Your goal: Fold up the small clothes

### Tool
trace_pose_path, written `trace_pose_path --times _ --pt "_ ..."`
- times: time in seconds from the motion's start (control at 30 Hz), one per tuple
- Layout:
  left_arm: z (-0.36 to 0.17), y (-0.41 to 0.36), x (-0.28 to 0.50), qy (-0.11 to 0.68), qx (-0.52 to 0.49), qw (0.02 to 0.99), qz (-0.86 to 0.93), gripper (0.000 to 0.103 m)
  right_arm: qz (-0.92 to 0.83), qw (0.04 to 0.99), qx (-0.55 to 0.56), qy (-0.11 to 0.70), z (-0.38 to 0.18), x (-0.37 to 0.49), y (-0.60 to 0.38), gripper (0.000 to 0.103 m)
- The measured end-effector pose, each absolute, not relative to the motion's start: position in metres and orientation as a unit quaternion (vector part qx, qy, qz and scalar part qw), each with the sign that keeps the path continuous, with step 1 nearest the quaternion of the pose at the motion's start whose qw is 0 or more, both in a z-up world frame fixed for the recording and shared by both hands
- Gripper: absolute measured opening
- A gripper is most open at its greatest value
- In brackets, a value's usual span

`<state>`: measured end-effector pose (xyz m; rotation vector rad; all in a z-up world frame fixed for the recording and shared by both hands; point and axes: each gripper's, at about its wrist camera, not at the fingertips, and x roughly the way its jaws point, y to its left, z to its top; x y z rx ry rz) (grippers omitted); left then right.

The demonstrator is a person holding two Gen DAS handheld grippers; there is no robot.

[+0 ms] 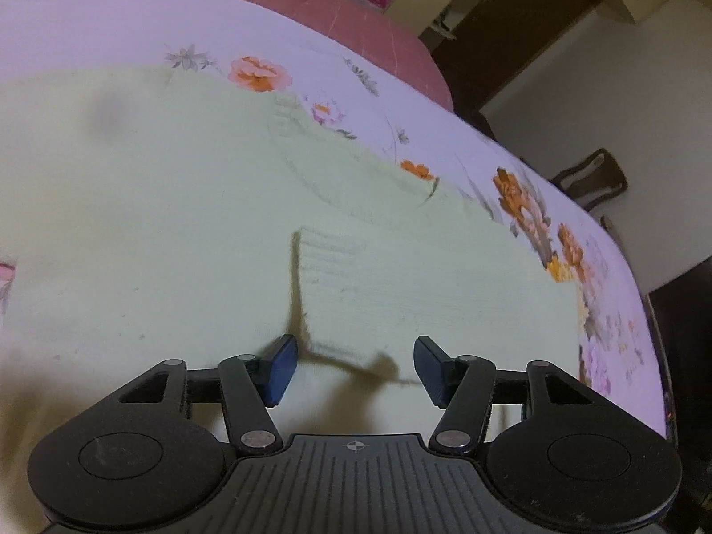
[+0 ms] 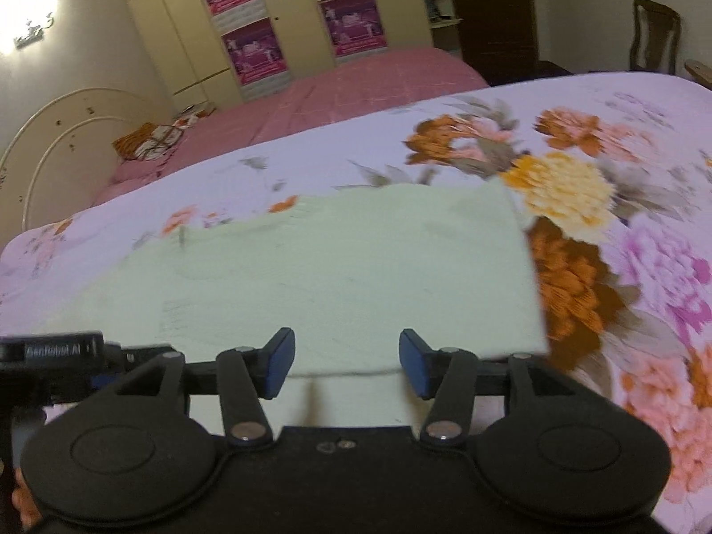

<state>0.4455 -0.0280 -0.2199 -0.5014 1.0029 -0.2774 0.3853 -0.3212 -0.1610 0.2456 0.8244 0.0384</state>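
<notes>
Both grippers open over a pale garment on the bed

Our left gripper (image 1: 353, 369) and right gripper (image 2: 346, 362) hang with jaws apart, holding nothing, above the near edge of the pale green garment (image 1: 187, 204) spread on the floral bedspread (image 2: 623, 204). We judge the folding partly done: one ribbed sleeve (image 1: 338, 262) lies folded inward. Further folds remain. Nothing obstructs; a pink bed (image 2: 347, 89) and chair (image 2: 656, 33) stand far off.

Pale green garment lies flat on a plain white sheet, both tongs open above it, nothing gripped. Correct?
Not quite: the sheet is not plain white but pale lilac with large orange, yellow and pink flowers, clearest in the right wrist view. The rest stands: the pale green garment lies flat, left tongs and right tongs open, nothing gripped.
</notes>
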Motion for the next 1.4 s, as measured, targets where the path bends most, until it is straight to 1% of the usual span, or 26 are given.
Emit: trace_pose_path --times 0.07,0.1,0.13,0.17,0.2,0.33,0.4,0.53,0.73,0.83,1.07,1.23,1.3,1.33,1.37,1.4 --pt "-0.221 -0.034 0.444 0.468 -0.236 0.841 -0.135 0.059 0.011 0.908 0.124 0.401 -0.165 0.382 -0.328 0.052" --pt "-0.221 -0.037 0.443 0.462 -0.237 0.843 -0.138 0.056 0.007 0.907 0.127 0.401 -0.167 0.38 -0.33 0.052" --pt "-0.223 -0.039 0.443 0.456 -0.238 0.846 -0.137 0.05 0.004 0.907 0.13 0.401 -0.169 0.379 -0.333 0.052" --pt "-0.222 -0.041 0.443 0.455 -0.239 0.847 -0.137 0.031 0.002 0.906 0.134 0.402 -0.17 0.378 -0.336 0.052" --pt "-0.225 -0.042 0.444 0.455 -0.244 0.845 -0.137 0.021 0.001 0.906 0.136 0.402 -0.171 0.378 -0.337 0.052" --pt "-0.232 -0.04 0.447 0.444 -0.252 0.851 -0.124 0.012 -0.005 0.906 0.14 0.399 -0.173 0.377 -0.34 0.052" --pt "-0.231 -0.041 0.447 0.436 -0.247 0.858 -0.116 0.006 -0.009 0.908 0.137 0.397 -0.173 0.376 -0.34 0.052" --pt "-0.219 -0.036 0.441 0.404 -0.242 0.875 -0.111 0.005 -0.022 0.912 0.133 0.388 -0.171 0.376 -0.343 0.053" --pt "-0.191 -0.002 0.439 0.348 -0.249 0.9 -0.083 0.005 -0.046 0.916 0.126 0.377 -0.169 0.379 -0.35 0.059" --pt "-0.183 0.017 0.439 0.331 -0.233 0.912 -0.064 0.005 -0.045 0.915 0.123 0.382 -0.173 0.382 -0.349 0.06" --pt "-0.195 0.059 0.439 0.336 -0.229 0.913 -0.007 0.005 -0.037 0.909 0.147 0.388 -0.18 0.392 -0.347 0.06" --pt "-0.216 0.063 0.44 0.349 -0.22 0.911 0.015 0.005 -0.035 0.909 0.139 0.39 -0.183 0.403 -0.34 0.059" --pt "-0.221 0.064 0.437 0.354 -0.214 0.91 0.02 0.005 -0.035 0.908 0.134 0.394 -0.185 0.406 -0.336 0.058" --pt "-0.224 0.064 0.438 0.359 -0.209 0.909 0.024 0.005 -0.033 0.907 0.131 0.399 -0.187 0.408 -0.335 0.055" --pt "-0.227 0.064 0.438 0.368 -0.204 0.907 0.025 0.005 -0.032 0.905 0.126 0.406 -0.189 0.41 -0.333 0.048" --pt "-0.229 0.064 0.438 0.374 -0.199 0.905 0.025 0.005 -0.037 0.902 0.118 0.414 -0.191 0.412 -0.33 0.044"
